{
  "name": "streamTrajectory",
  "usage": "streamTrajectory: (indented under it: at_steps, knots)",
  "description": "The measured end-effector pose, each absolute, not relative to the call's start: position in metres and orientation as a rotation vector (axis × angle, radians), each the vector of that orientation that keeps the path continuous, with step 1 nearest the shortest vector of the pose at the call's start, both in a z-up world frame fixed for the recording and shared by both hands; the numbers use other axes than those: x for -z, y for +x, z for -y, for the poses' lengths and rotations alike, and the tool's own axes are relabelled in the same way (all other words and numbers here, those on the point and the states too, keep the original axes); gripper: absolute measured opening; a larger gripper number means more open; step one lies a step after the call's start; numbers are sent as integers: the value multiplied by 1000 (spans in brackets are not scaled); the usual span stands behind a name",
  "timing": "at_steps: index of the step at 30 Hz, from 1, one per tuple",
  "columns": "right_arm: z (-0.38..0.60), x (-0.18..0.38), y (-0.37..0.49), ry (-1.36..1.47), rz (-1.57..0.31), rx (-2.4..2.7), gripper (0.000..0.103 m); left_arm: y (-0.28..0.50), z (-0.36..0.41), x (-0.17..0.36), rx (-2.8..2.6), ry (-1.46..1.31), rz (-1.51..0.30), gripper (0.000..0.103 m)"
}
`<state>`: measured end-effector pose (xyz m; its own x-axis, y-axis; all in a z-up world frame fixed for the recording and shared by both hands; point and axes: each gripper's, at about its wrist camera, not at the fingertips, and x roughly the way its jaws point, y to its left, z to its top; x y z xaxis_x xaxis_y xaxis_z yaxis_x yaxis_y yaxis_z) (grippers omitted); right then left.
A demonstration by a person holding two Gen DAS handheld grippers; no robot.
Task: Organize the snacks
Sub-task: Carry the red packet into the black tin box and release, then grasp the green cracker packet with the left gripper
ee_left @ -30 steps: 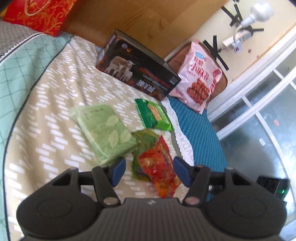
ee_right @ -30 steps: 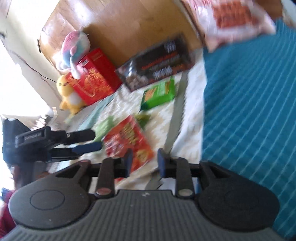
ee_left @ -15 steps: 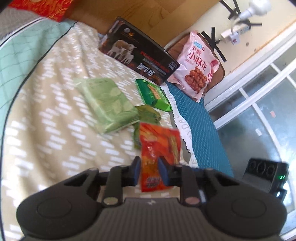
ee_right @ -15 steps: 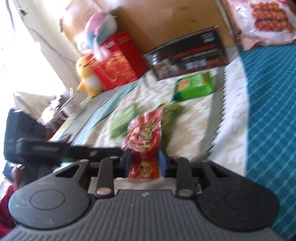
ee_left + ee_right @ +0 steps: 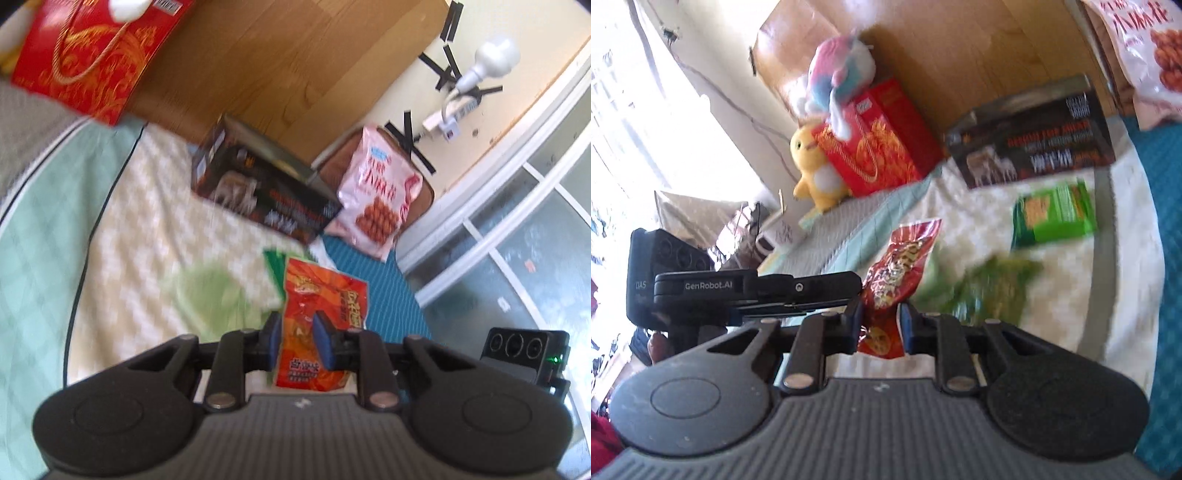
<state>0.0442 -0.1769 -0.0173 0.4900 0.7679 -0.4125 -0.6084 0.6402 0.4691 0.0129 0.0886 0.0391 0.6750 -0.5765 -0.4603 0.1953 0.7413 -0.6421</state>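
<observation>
1. The left gripper (image 5: 297,341) is clamped tight on a red packet (image 5: 321,332); its blue pads (image 5: 275,341) pinch the packet's lower middle.
2. The right gripper (image 5: 881,326) has just been closing and its pads press the red packet (image 5: 897,280) too, from the other side.
3. The packet sits right between both pairs of jaws, off the bed (image 5: 147,229). Its long axis runs away from each gripper, top end far.
4. Neither hand is nearer, as both have hold of it; the move to come is probably a shared carry or a hand-over.
5. Farther out lie a green packet (image 5: 1054,214) and a blurred green bag (image 5: 982,291), then a dark box (image 5: 1034,140) and a pink bag (image 5: 380,192) at the far end.
6. Writing: the left gripper's side, seen from the right wrist, reads "GenRobot.AI". The packet's print is Chinese, too blurred to read.
</observation>
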Motion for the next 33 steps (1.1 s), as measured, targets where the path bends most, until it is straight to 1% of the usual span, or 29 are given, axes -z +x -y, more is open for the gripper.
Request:
streamTrajectory:
  at_steps: [8, 14, 16, 18, 19, 21, 22, 23, 24, 25, 27, 29, 30, 31, 33]
  knots:
    - [176, -13, 126, 294, -590, -775, 24, 113, -80, -60, 449, -566, -672, 19]
    - [178, -26, 206, 360, -611, -740, 25, 186, -71, -69, 388, -517, -640, 19]
    - [175, -25, 225, 360, -625, -721, 26, 204, -69, -66, 366, -502, -643, 22]
    - [171, -23, 237, 333, -623, -686, 30, 217, -66, -60, 341, -497, -653, 25]
    - [168, -22, 239, 302, -609, -651, 34, 220, -65, -58, 329, -492, -657, 30]
    - [164, -24, 235, 210, -559, -567, 36, 219, -62, -53, 330, -488, -661, 35]
    - [164, -25, 229, 170, -527, -529, 39, 215, -62, -52, 335, -488, -658, 38]
    - [167, -27, 221, 155, -494, -511, 44, 210, -63, -52, 337, -486, -653, 39]
    - [173, -28, 210, 156, -461, -510, 46, 203, -64, -53, 339, -483, -635, 39]
    - [180, -29, 200, 161, -442, -515, 47, 193, -65, -55, 340, -476, -615, 43]
    - [196, -28, 177, 169, -426, -525, 48, 173, -68, -58, 348, -478, -599, 44]
    - [211, -21, 155, 180, -443, -545, 53, 154, -68, -60, 374, -467, -589, 45]
    - [218, -14, 146, 181, -467, -556, 53, 147, -66, -58, 381, -467, -600, 47]
    - [222, -7, 142, 179, -498, -564, 54, 144, -62, -54, 387, -469, -632, 48]
    - [229, 8, 132, 157, -549, -565, 60, 145, -51, -41, 414, -471, -717, 48]
